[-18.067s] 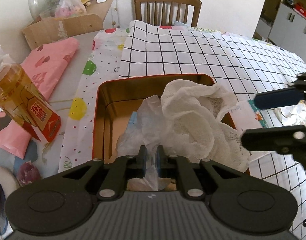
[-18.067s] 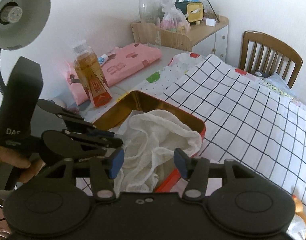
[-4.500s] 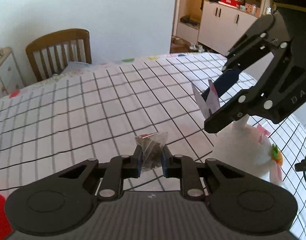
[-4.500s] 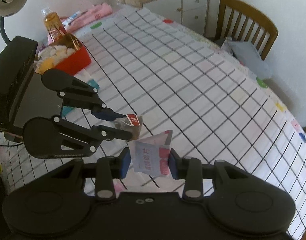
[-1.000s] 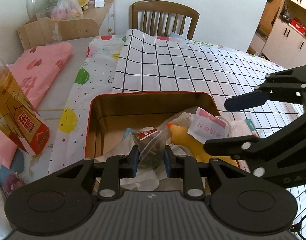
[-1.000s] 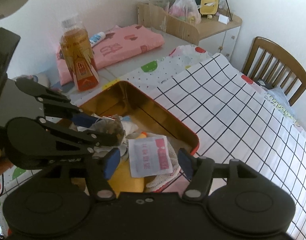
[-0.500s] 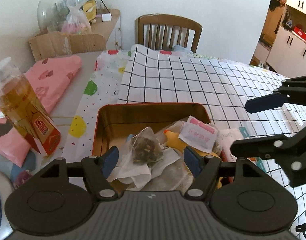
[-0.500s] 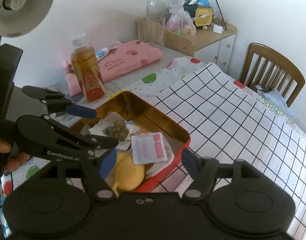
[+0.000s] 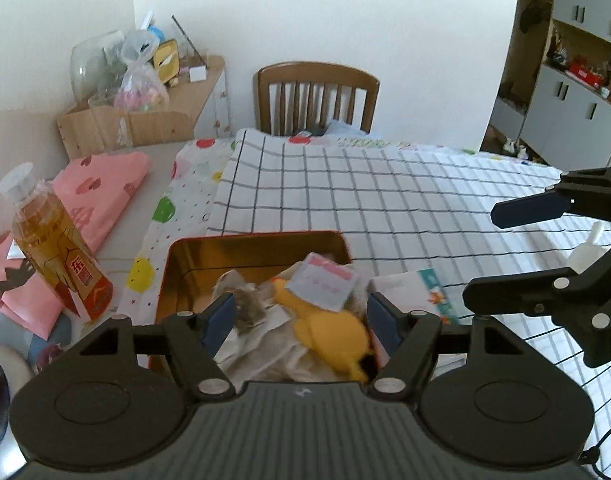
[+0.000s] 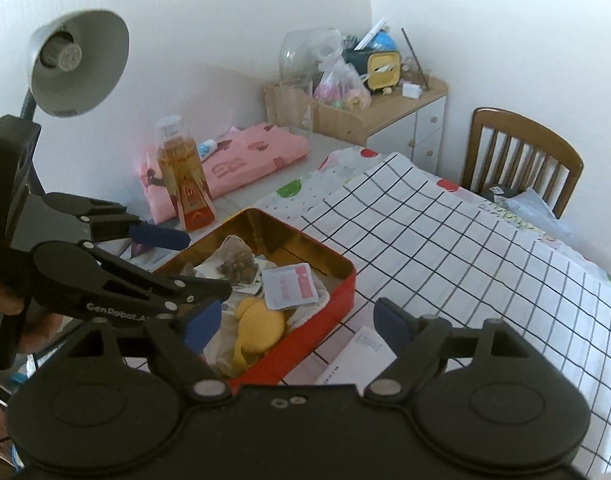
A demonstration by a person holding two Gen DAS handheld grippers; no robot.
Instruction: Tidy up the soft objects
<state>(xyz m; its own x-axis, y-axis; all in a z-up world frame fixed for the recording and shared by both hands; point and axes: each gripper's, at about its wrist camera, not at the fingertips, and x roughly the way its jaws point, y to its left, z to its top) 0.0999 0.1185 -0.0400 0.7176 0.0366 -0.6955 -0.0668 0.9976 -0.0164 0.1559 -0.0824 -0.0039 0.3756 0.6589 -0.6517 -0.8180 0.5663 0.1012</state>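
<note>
A red tin (image 9: 173, 268) (image 10: 325, 300) with a gold inside sits on the checked tablecloth. In it lie a mesh tea bag (image 9: 249, 308) (image 10: 237, 266), a pink and white sachet (image 9: 321, 286) (image 10: 291, 286), a yellow soft toy (image 9: 329, 332) (image 10: 261, 328) and white cloth (image 9: 261, 356). My left gripper (image 9: 301, 320) (image 10: 181, 264) is open and empty, raised above the tin's near end. My right gripper (image 10: 295, 326) (image 9: 517, 252) is open and empty, raised beside the tin's right edge.
A bottle of amber drink (image 9: 57, 240) (image 10: 183, 176) stands left of the tin, by a folded pink cloth (image 9: 97, 192). A paper leaflet (image 10: 361, 356) lies right of the tin. A desk lamp (image 10: 77, 68), a wooden chair (image 9: 317, 96) and a cluttered cabinet (image 10: 357, 104) stand behind.
Both grippers have let go of the tea bag and the sachet, which now lie in the tin. Both have lifted and drawn back from the tin, jaws wide.
</note>
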